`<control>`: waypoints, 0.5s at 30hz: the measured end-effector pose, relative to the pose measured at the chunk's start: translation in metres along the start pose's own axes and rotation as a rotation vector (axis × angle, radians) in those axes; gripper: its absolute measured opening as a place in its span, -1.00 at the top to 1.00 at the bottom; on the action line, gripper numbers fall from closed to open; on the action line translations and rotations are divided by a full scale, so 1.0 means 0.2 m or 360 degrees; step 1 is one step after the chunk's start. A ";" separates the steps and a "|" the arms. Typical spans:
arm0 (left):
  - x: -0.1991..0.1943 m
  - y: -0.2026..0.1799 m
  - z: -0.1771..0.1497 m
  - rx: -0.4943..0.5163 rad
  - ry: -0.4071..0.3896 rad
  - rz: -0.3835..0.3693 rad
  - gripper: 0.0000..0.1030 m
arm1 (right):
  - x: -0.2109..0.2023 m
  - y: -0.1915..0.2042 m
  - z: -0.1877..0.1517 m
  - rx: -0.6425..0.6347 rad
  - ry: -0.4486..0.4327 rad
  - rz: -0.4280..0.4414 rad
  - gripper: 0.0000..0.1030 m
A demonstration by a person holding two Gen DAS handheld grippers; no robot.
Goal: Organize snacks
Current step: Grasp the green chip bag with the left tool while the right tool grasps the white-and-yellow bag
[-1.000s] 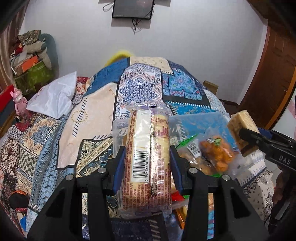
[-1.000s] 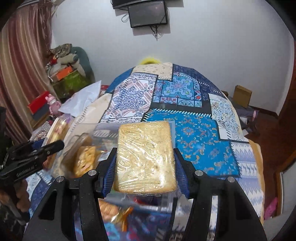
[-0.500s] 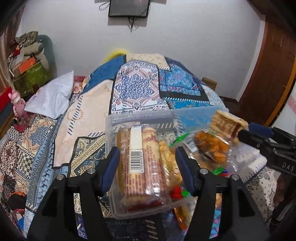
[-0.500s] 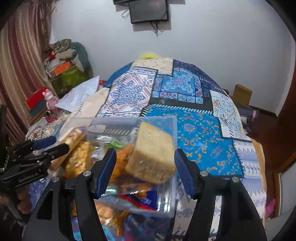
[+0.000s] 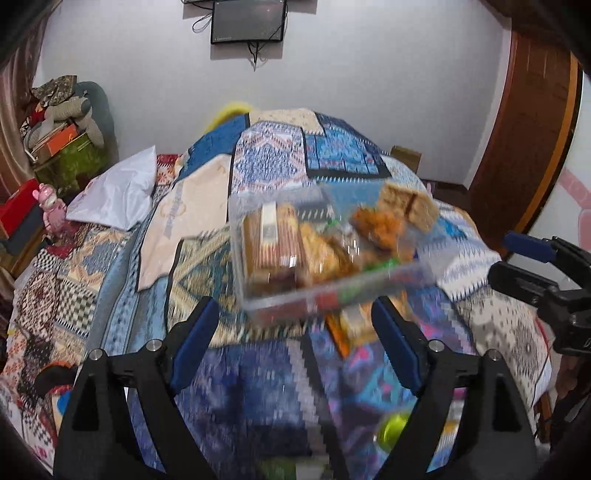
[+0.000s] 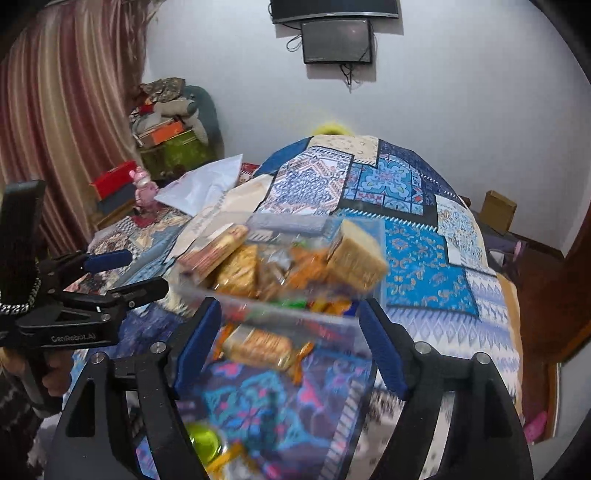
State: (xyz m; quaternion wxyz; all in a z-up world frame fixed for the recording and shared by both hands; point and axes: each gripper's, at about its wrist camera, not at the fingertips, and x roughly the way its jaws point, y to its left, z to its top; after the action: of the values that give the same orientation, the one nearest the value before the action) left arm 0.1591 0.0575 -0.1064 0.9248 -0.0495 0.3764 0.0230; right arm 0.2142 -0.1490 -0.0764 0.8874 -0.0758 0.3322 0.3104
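On the patchwork bedspread (image 5: 258,177), clear plastic tub (image 5: 314,291) of wrapped snacks, barcoded biscuit pack (image 5: 266,240) and sponge cake block (image 6: 354,254) inside; my left gripper (image 5: 295,336) spread wide, empty; my right gripper (image 6: 288,332) likewise, both just short of the tub

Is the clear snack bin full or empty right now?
Full: the clear bin is heaped, with the sponge cake block sticking above its rim.

One clear container (image 5: 332,291), two grippers, left (image 5: 295,347) and right (image 6: 291,343), one white pillow (image 5: 114,195), one wall screen (image 5: 247,20).
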 end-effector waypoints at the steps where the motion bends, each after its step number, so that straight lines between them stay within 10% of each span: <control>1: -0.01 0.00 -0.03 0.0003 0.0013 0.0008 -0.71 | -0.02 0.01 -0.03 0.0001 0.0010 0.0001 -0.45; 15: -0.03 0.02 -0.48 -0.0043 0.0269 -0.0029 -0.71 | 0.01 0.04 -0.50 0.0127 0.0330 0.0176 -0.45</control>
State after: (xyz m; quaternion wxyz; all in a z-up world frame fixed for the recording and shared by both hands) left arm 0.0879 0.0509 -0.1715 0.8891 -0.0671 0.4524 0.0155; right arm 0.1555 -0.1753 -0.1539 0.8321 -0.0538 0.4381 0.3360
